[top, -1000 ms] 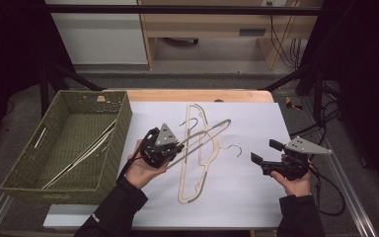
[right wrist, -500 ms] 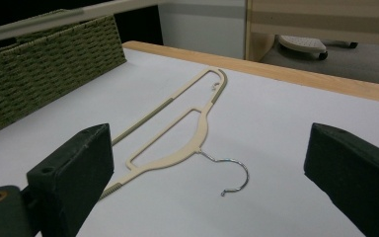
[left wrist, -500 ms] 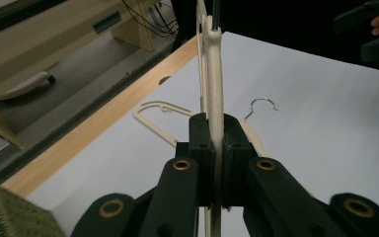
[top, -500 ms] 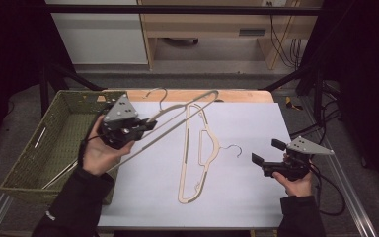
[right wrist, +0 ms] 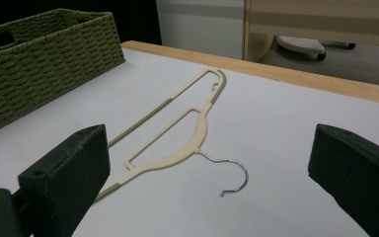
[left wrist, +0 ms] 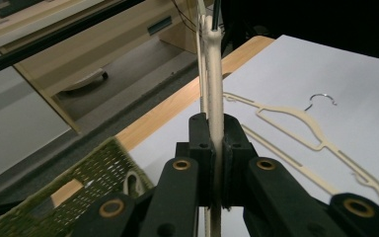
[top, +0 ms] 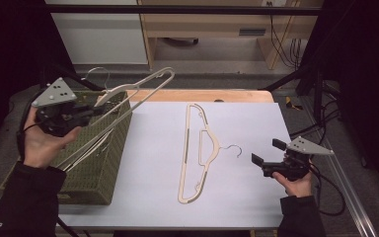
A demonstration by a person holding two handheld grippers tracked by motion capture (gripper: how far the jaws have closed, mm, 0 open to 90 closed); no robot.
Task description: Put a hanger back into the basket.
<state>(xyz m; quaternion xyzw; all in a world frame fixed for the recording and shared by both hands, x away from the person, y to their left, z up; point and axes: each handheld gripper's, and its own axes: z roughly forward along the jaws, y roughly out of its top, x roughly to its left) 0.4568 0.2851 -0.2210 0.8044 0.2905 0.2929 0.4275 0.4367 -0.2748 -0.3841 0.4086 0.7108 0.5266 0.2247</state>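
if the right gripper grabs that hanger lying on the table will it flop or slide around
The hanger on the table looks like thin rigid plastic, so it probably stays stiff and feels light. Lying flat on smooth white table, it may skid when nudged; its wire hook could snag.

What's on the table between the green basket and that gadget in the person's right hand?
One cream hanger lies flat on the white tabletop, its metal hook pointing toward the right gripper. The high view shows nothing else between the basket and that gripper.

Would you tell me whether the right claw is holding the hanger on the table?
No, the right claw is open and apart from the hanger lying flat.
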